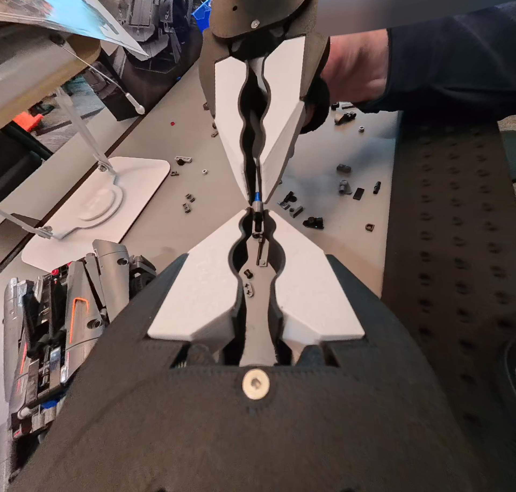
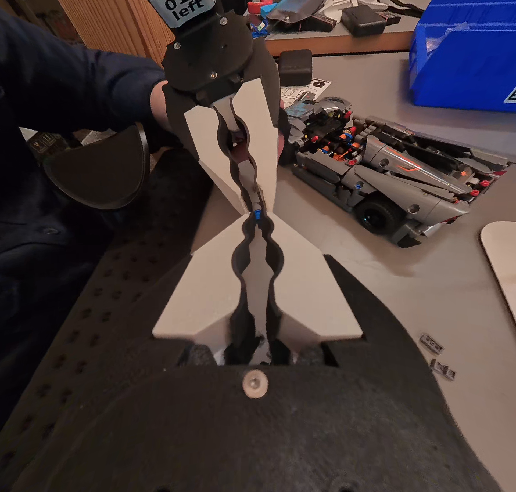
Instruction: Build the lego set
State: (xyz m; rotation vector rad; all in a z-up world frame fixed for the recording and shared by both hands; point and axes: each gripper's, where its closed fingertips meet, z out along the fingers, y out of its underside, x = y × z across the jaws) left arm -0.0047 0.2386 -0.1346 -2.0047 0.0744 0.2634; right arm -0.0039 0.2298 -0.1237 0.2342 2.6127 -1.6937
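Grippers meet tip to tip above worktop point(image 2: 363, 283): my left gripper point(image 1: 257, 210) pinches grey pin piece point(image 1: 257, 206), right gripper point(image 2: 256, 218) pinches its blue end point(image 2: 257, 215), I think. Lego car point(image 2: 391, 171) sits nearby w/ loose bits point(image 1: 312, 222) scattered.

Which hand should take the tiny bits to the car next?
Left, probably: the car lies beside the left gripper, which holds the grey bit; the right gripper, holding the blue pin, is farther.
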